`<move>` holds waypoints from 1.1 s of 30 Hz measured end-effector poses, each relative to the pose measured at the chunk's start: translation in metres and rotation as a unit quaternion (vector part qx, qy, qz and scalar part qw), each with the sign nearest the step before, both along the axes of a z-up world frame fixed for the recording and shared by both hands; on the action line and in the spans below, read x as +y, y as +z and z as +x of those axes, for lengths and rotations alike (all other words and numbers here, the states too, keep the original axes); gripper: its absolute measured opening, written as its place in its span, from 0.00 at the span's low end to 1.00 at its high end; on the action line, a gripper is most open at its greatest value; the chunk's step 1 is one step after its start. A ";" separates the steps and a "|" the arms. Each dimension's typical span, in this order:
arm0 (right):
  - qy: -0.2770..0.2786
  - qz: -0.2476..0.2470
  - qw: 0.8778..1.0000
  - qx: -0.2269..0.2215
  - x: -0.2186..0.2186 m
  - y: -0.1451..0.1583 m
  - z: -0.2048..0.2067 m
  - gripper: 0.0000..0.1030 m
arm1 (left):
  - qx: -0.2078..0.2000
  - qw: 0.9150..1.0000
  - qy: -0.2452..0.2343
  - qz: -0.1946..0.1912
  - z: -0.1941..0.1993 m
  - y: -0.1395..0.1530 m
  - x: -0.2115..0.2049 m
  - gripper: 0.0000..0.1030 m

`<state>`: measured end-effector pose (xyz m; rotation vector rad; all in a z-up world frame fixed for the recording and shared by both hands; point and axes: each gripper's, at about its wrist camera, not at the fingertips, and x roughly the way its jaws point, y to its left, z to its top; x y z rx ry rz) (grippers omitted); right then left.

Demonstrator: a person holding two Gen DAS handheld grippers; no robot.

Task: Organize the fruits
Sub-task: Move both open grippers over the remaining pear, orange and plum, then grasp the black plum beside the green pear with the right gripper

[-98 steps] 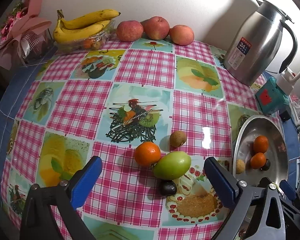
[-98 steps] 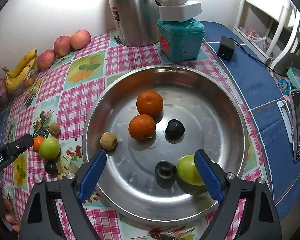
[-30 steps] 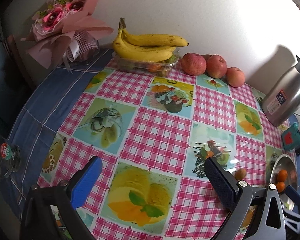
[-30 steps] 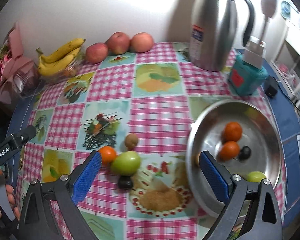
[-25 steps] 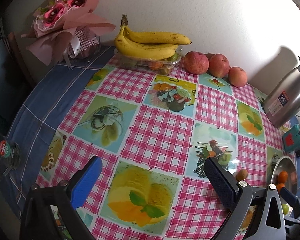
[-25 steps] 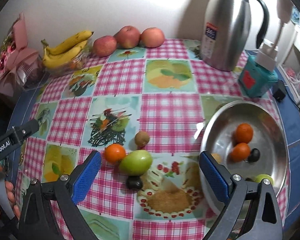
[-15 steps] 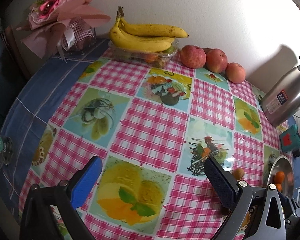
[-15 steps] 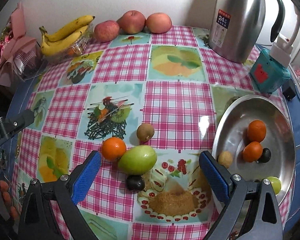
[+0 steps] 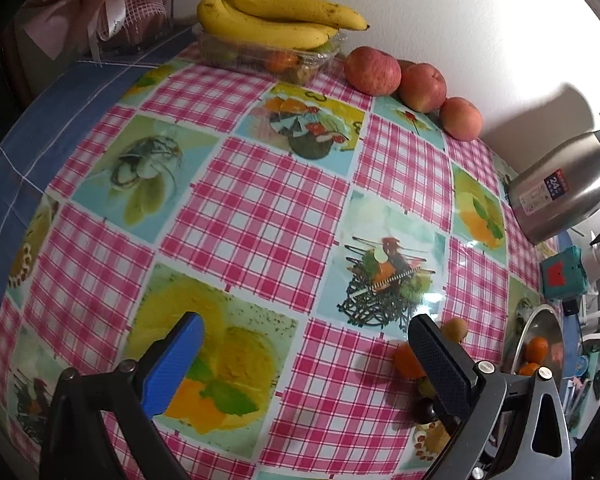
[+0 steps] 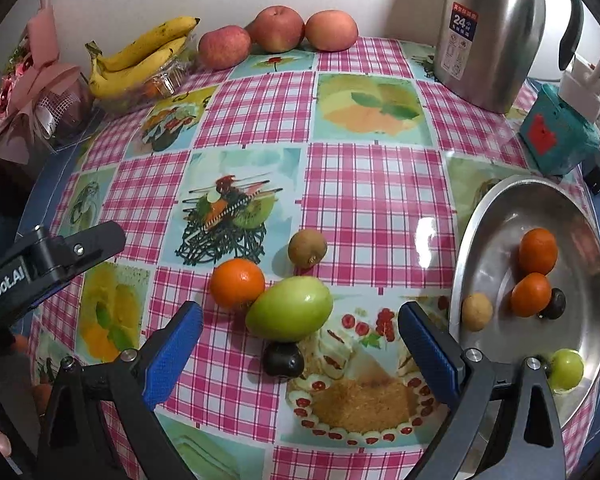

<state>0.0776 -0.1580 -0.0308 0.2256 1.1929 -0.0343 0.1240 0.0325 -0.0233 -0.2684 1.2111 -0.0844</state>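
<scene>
- The metal pan sat at 3 o'clock in the right wrist view, and it already held two small oranges, a tan round fruit, a dark fruit and a small green fruit; it looked to be the collecting place for the loose fruit.
- Four pieces were left on the table, bunched near the centre of that view: an orange touching the large green fruit, a kiwi-like brown fruit just beside them at 12 o'clock, and a dark plum-like fruit tucked against the green one at 6 o'clock.
- The right tool was spread wide and held nothing; its blue pads flanked the green fruit without touching it, so that piece seemed the likely next pick.
- The left tool was also spread wide and empty, poised over a bare patch of tablecloth, with the cluster behind its right finger at 4 o'clock.
- Bananas and three apples lay along the far edge at 11 to 12 o'clock, well apart from the pan.
- A steel thermos stood at 1 o'clock.
</scene>
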 end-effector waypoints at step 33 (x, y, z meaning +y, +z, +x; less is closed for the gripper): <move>0.043 -0.011 0.997 0.058 0.027 -0.029 -0.008 0.51 | 0.048 0.998 -0.035 0.025 -0.011 -0.019 -0.019 0.99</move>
